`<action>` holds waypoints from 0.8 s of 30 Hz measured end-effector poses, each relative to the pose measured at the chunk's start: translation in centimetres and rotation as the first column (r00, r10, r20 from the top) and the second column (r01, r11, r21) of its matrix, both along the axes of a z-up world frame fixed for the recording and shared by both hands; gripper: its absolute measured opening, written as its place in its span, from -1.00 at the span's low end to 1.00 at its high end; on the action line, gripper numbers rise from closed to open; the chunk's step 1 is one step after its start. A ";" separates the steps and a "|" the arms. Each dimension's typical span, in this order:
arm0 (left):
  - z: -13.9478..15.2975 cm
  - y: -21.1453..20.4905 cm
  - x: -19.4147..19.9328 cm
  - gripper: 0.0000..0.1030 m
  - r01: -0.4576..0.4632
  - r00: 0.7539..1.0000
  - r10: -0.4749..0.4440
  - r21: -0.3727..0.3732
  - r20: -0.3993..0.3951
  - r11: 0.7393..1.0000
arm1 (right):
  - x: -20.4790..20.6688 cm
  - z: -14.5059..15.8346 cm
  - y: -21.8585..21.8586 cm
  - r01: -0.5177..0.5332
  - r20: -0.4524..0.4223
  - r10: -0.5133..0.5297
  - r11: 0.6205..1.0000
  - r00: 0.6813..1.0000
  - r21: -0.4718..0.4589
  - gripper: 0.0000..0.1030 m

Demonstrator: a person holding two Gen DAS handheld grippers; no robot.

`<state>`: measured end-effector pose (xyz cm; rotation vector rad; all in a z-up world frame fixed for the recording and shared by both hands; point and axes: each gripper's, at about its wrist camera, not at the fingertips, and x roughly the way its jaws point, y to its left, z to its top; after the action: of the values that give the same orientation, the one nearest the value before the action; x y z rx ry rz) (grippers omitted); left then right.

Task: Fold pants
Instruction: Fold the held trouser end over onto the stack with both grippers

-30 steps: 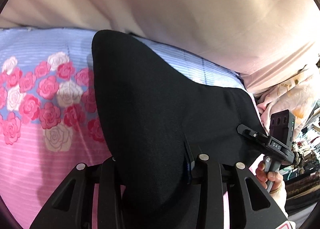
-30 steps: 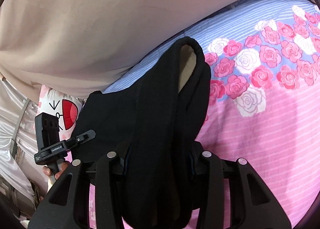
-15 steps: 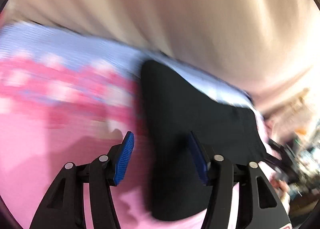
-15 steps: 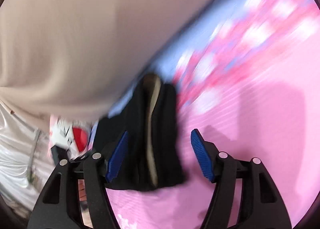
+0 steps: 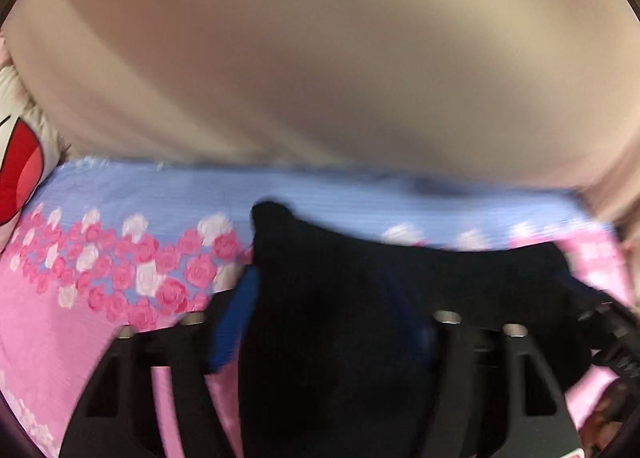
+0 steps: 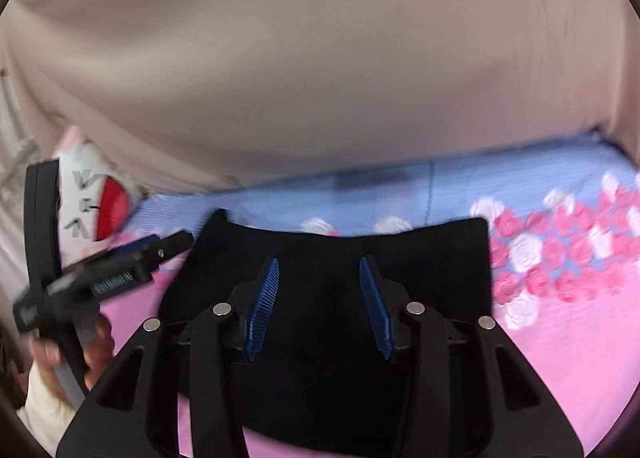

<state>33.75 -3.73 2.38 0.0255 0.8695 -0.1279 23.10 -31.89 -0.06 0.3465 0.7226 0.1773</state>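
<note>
Pants (image 6: 328, 258), folded into a black block, are seen lying flat on the rose-printed bedsheet (image 6: 560, 338) at twelve o'clock of the right gripper (image 6: 320, 298), whose jaws are spread and empty, while fabric is seemingly straddled by the blurred left gripper (image 5: 320, 330), grip undetermined.

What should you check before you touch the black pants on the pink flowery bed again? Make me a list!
1. Right gripper open: ok, its blue pads are spread with a gap between them.
2. Left gripper open: cannot tell, the left wrist view is blurred and one pad is hidden by cloth.
3. Black pants lying on the bedsheet: ok, folded into a compact block.
4. Folded edges lined up: cannot tell, the near edge is hidden behind the fingers.
5. The two grippers apart: ok, the left gripper sits off the pants' left side.
</note>
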 end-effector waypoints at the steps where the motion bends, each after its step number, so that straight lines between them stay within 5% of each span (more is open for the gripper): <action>1: -1.4 0.3 0.6 0.08 -0.019 1.000 0.019 0.008 -0.021 1.000 | 0.5 -1.1 -0.8 0.026 -0.020 -0.026 1.000 0.999 -0.001 -0.32; 3: -3.4 1.7 1.4 0.21 -0.039 0.999 0.038 -0.019 -0.019 0.999 | 0.9 -3.5 -3.3 0.086 -0.046 -0.086 0.996 0.995 0.003 -1.00; 4: -3.8 2.1 1.4 0.39 -0.036 0.999 0.035 -0.031 -0.009 0.999 | 0.7 -4.4 -4.8 0.062 -0.025 -0.060 0.994 0.998 0.095 -1.00; 6: -4.2 2.7 1.4 0.44 -0.037 0.999 0.037 -0.054 -0.004 0.998 | 0.5 -5.0 -6.1 0.047 -0.023 -0.044 0.982 0.999 0.184 -1.00; 9: -4.4 2.8 1.8 0.62 -0.074 0.997 0.073 -0.038 -0.014 0.997 | 0.4 -4.6 -6.0 0.064 -0.033 -0.059 0.983 0.998 0.174 -1.00; 11: -3.7 2.8 1.1 0.50 -0.075 0.997 0.074 -0.062 -0.029 0.995 | -1.3 -2.6 -5.6 0.120 -0.015 -0.119 0.977 0.993 0.175 -0.93; 12: -3.1 3.0 0.3 0.32 -0.072 0.997 0.070 -0.075 -0.032 0.995 | -2.9 -1.3 -5.0 0.109 0.017 -0.113 0.981 0.993 0.162 -0.88; 14: -1.3 3.6 -2.4 0.26 -0.061 0.998 0.059 -0.082 -0.025 0.995 | -6.5 0.3 -3.8 0.044 0.046 -0.049 0.992 0.998 0.122 -0.89; 18: -2.5 3.2 -7.3 0.33 -0.010 0.999 0.010 0.006 -0.046 1.000 | -9.1 -2.5 -1.8 -0.003 -0.067 0.002 1.000 0.998 -0.013 -0.99; 22: -4.4 3.2 -7.8 0.58 -0.009 1.000 0.008 0.053 0.012 0.999 | -9.5 -4.3 -4.6 0.049 -0.075 -0.035 0.980 0.997 0.192 -1.00; 24: -3.8 4.0 -8.2 0.33 -0.020 0.999 0.019 -0.026 -0.031 0.999 | -11.1 -2.1 -3.7 0.059 -0.034 -0.056 0.993 0.998 0.107 -1.00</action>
<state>25.59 0.23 -1.41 -0.0095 0.8989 -0.1219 12.04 -35.64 -2.20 0.4736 0.7344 0.1569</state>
